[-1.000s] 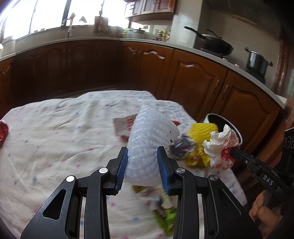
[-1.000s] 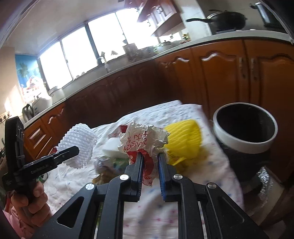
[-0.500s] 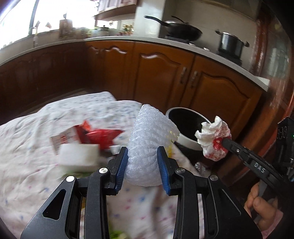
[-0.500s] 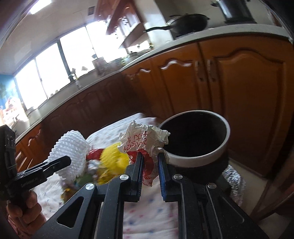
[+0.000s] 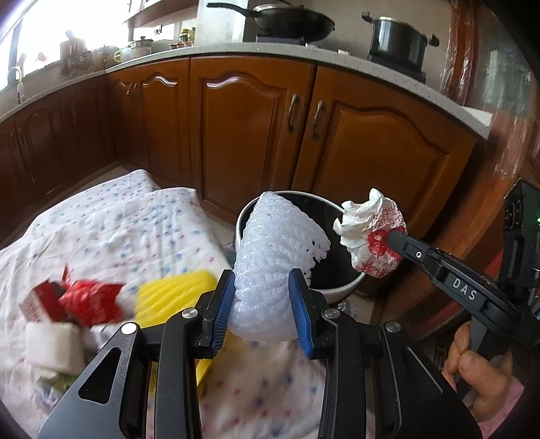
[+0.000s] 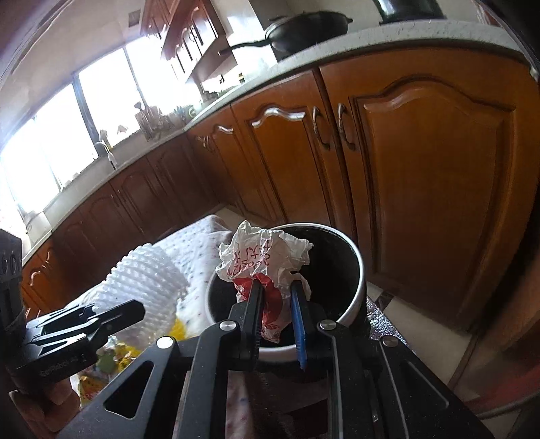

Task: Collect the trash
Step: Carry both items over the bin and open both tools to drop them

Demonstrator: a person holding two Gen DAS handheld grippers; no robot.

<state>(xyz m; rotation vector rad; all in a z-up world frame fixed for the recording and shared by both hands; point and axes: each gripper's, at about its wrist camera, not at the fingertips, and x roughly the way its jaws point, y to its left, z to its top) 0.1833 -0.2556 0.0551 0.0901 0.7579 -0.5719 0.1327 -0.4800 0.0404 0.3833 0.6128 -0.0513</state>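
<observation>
My left gripper (image 5: 261, 300) is shut on a white foam fruit net (image 5: 273, 256) and holds it in the air just short of the black bin with a white rim (image 5: 337, 290). My right gripper (image 6: 275, 304) is shut on a crumpled white and red paper wrapper (image 6: 261, 260) and holds it over the open mouth of the bin (image 6: 351, 304). The right gripper with the wrapper (image 5: 371, 236) also shows in the left wrist view, right of the bin. The foam net (image 6: 141, 280) shows at left in the right wrist view.
The spotted tablecloth (image 5: 128, 229) still carries a yellow foam net (image 5: 175, 293), a red packet (image 5: 91, 300), a white block (image 5: 54, 344) and other scraps. Wooden cabinets (image 5: 253, 128) stand close behind the bin. A wok (image 5: 290, 20) and pot sit on the counter.
Both grippers have swung right, away from the trash pile, toward the bin. The wrapper has come from over the table to over the bin's mouth. Both grips are unchanged.
</observation>
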